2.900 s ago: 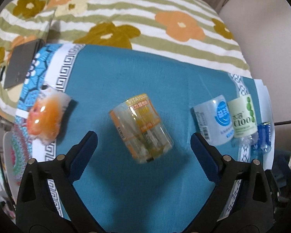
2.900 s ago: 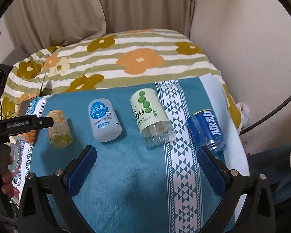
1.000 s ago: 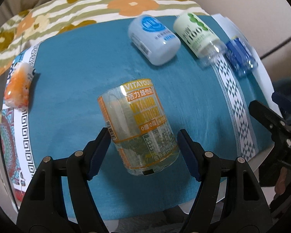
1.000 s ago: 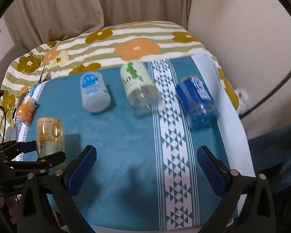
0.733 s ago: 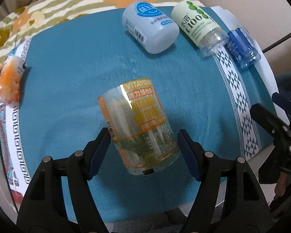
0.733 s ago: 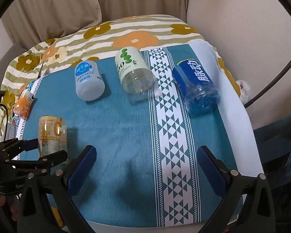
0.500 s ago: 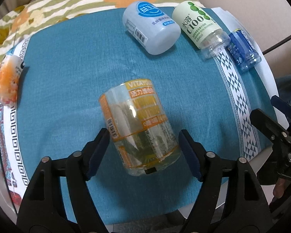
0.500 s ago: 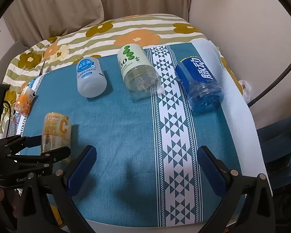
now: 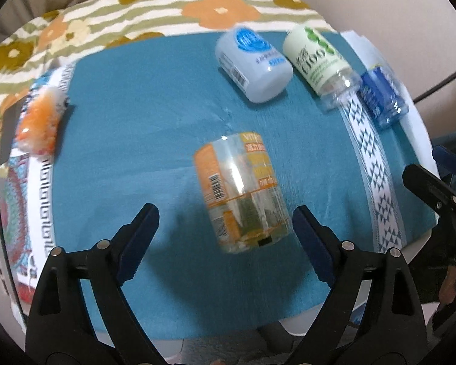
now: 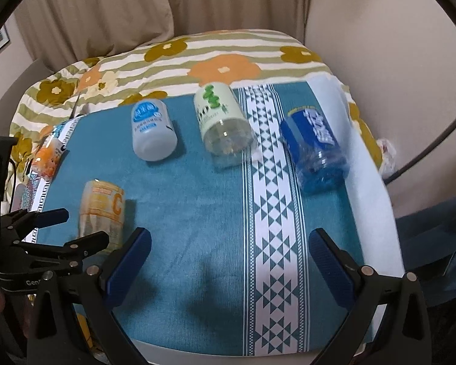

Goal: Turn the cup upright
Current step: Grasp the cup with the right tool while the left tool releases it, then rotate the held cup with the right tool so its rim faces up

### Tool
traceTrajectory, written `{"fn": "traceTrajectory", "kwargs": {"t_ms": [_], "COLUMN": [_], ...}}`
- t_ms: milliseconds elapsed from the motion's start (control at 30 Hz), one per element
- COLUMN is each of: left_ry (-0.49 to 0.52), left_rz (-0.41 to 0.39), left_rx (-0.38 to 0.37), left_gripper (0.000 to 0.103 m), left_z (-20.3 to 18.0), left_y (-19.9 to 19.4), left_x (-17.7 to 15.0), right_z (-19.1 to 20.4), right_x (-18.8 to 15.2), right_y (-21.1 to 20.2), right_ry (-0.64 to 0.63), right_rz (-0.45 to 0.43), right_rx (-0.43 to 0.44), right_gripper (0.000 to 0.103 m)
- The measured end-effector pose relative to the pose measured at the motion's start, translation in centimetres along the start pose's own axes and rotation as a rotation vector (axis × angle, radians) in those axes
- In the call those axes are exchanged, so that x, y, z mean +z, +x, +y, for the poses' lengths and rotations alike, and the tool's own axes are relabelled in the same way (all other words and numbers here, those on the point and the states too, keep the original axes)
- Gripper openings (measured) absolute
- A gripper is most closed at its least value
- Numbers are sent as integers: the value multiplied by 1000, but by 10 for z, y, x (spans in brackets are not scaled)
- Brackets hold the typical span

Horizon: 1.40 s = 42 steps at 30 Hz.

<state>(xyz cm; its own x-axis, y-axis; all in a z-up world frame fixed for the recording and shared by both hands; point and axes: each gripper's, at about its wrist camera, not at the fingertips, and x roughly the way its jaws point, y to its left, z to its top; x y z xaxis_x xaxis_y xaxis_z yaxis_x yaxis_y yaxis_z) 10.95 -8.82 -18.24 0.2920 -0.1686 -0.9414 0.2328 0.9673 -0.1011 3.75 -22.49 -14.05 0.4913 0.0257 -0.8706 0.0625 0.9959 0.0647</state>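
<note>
A clear cup with an orange label (image 9: 242,191) stands on the blue cloth (image 9: 143,115), between the fingers of my left gripper (image 9: 225,228). The jaws are open, with a clear gap on the left side of the cup. In the right wrist view the same cup (image 10: 101,213) stands at the left with the left gripper (image 10: 76,228) around it. My right gripper (image 10: 228,255) is open and empty above the cloth's front edge. A pale blue cup (image 10: 152,130), a green-labelled cup (image 10: 223,124) and a dark blue cup (image 10: 314,152) lie on their sides at the back.
An orange and white packet (image 9: 39,121) lies at the cloth's left edge. A flowered striped blanket (image 10: 197,57) lies behind the cloth. The table's front edge (image 9: 228,334) is close below the grippers. A white patterned band (image 10: 273,213) runs down the cloth at the right.
My left gripper was shut on the orange cup and has opened and drawn back a little. The cup has turned so its barcode faces me. The right gripper has barely moved.
</note>
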Motion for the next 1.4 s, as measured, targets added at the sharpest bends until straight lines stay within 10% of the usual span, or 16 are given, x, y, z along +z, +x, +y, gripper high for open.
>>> {"fn": "traceTrajectory", "kwargs": {"t_ms": [300,800,1400], "left_ry": [-114,-237,-314], "left_rz": [-113,-78,-30], "left_rx": [122,140,78], "left_gripper": [103,103,103], "left_z": [38,134,181], "left_y": [-56,-58,-37], "left_x": [-8,-29,-31], "right_z": [30,111,131], "right_x": [44,70,62], "right_y": [-5,79,147], "right_ry": [-151,-136,-47], "right_rz": [90,464,701], "right_rx": [118,304,345], "right_gripper": [103,103,57]}}
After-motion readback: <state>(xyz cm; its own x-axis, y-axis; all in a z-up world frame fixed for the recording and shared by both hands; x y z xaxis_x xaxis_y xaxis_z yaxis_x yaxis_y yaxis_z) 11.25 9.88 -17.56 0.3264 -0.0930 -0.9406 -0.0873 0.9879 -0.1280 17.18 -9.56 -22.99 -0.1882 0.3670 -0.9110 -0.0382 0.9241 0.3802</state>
